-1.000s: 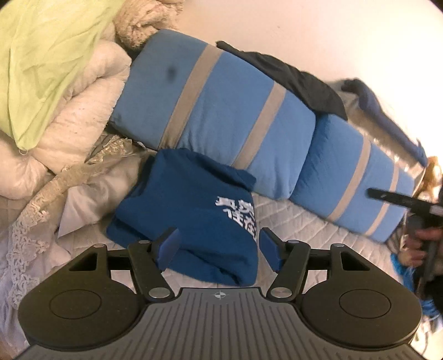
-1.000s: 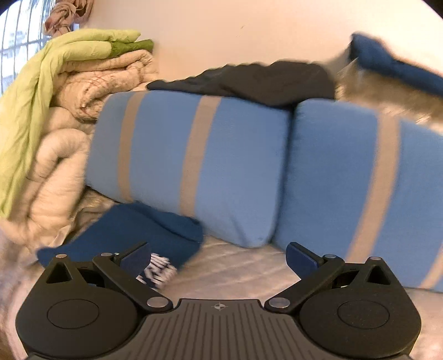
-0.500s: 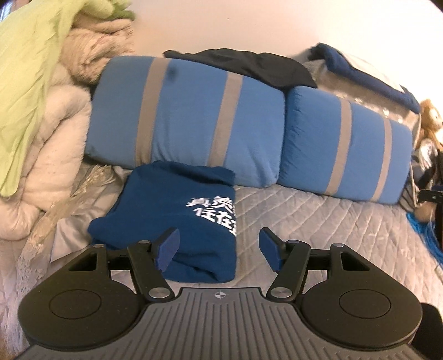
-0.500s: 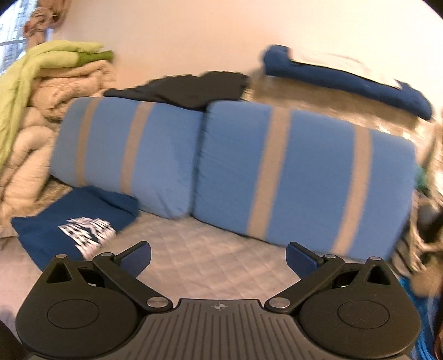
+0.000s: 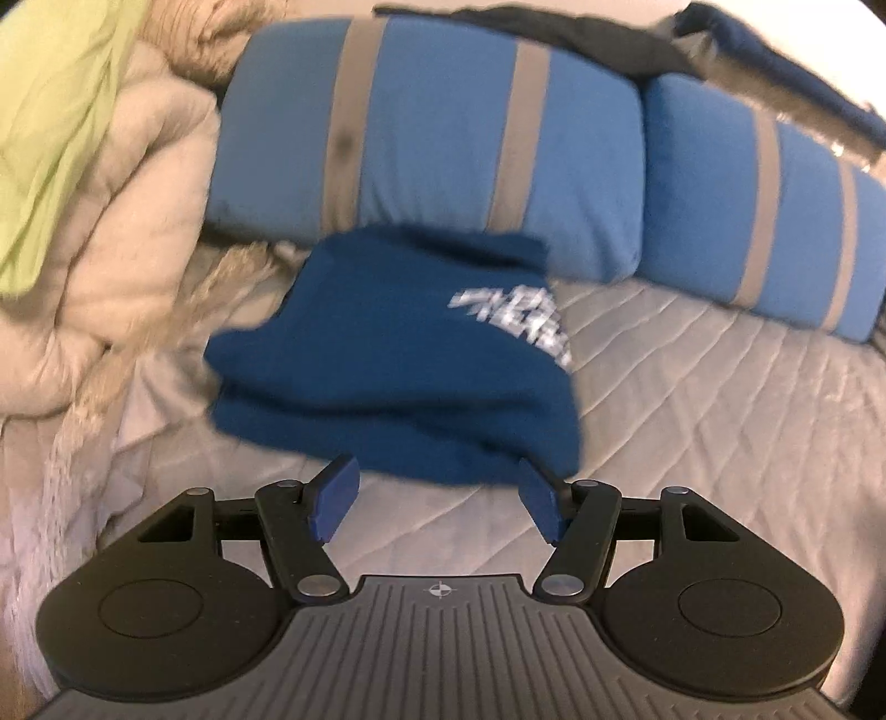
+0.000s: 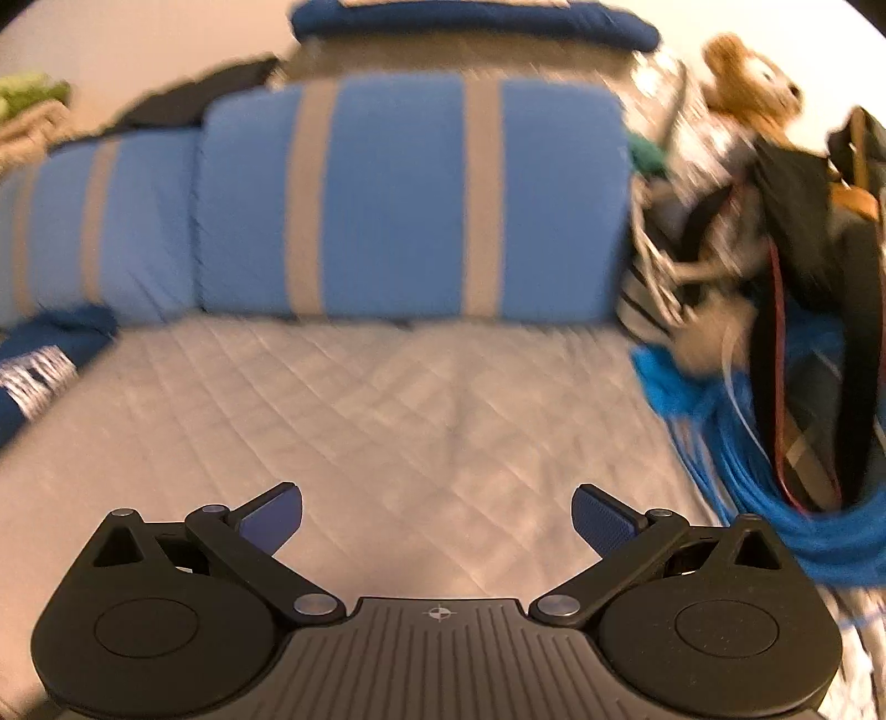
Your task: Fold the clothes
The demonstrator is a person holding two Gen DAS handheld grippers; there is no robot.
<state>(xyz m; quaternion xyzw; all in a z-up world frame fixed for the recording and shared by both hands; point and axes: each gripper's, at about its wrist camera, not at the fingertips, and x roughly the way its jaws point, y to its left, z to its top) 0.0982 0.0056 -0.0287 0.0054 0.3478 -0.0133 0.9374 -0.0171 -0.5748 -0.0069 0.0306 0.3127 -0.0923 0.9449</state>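
shirt: folded navy blue shirt (image 5: 387, 354) with white print, lying on the quilted bed cover, far edge against the left striped pillow; near edge just ahead of the left gripper's fingertips; also at far left edge of right wrist view (image 6: 39, 360)
left gripper: left gripper (image 5: 437, 498) jaws spread wide, nothing between them, apart from the shirt, over bare quilt
right gripper: right gripper (image 6: 437, 515) jaws wide apart, holding nothing, over open quilt well right of the shirt
surface: grey diamond-quilted bed cover (image 6: 387, 415), mostly bare in the middle
pillows: 2 blue pillows with grey stripes, left pillow (image 5: 432, 138) and right pillow (image 5: 758, 210), side by side along the back
bedding: cream comforter pile (image 5: 111, 221) left of the shirt, lime green blanket (image 5: 50, 111) on top
dark garment: black garment (image 5: 554, 27) draped over pillow tops
right side: bright blue fabric (image 6: 747, 443), dark clutter (image 6: 803, 232), brown plush toy (image 6: 753, 72); blurred
wall: plain pale wall (image 6: 138, 39) behind
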